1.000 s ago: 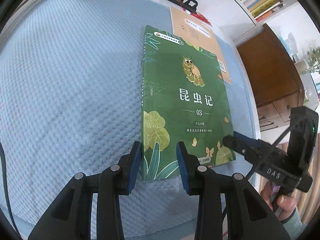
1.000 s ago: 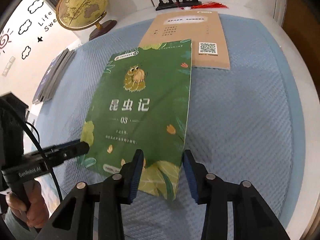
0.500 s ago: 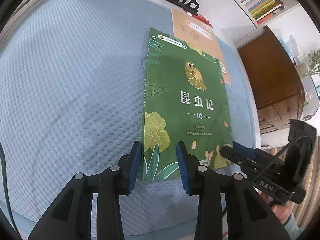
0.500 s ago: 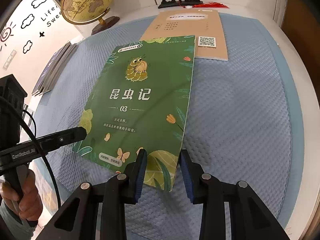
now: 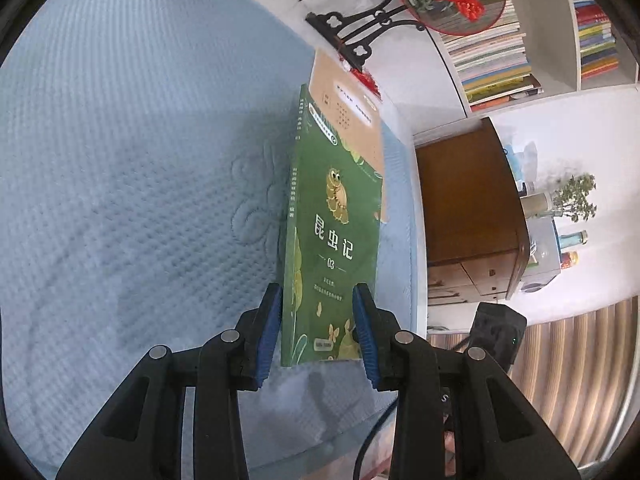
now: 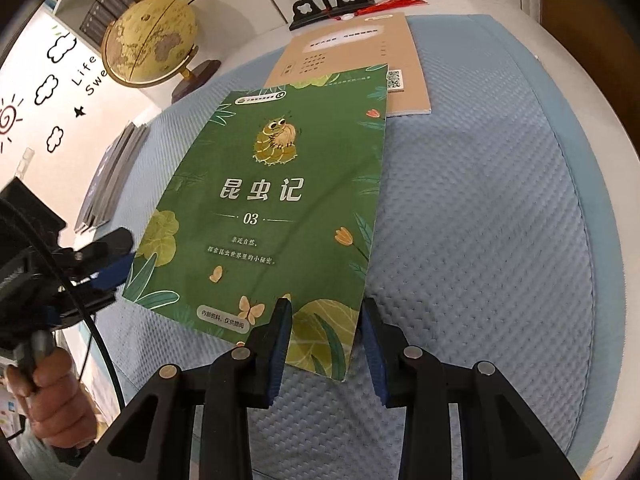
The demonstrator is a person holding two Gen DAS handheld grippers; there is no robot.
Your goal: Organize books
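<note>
Two-handed, bracketing the near edge of the green insect book (image 5: 332, 240) (image 6: 272, 208), cover up on the blue quilted mat (image 6: 480, 240) covering the white bench (image 6: 580, 60). Setting the left gripper (image 5: 316, 332) at the spine-side near corner, fingers narrowly apart with the book's end showing between the blue pads; impossible to tell whether those pads are pressing on it. Setting the right gripper (image 6: 324, 340) at the other near corner, fingers likewise narrow, with the corner tip lying between them and a sliver of mat showing beside the outer pad. Overlapping, at the book's far end, a tan booklet (image 6: 352, 52) bearing a QR code. Standing beyond on the bench: a black carved stand (image 6: 320, 4) and a yellow globe (image 6: 150, 40), with flat dark books (image 6: 112, 176) stacked near the mat's left edge. Gripping the left tool's handle from below with a bare hand (image 6: 44, 412).
</note>
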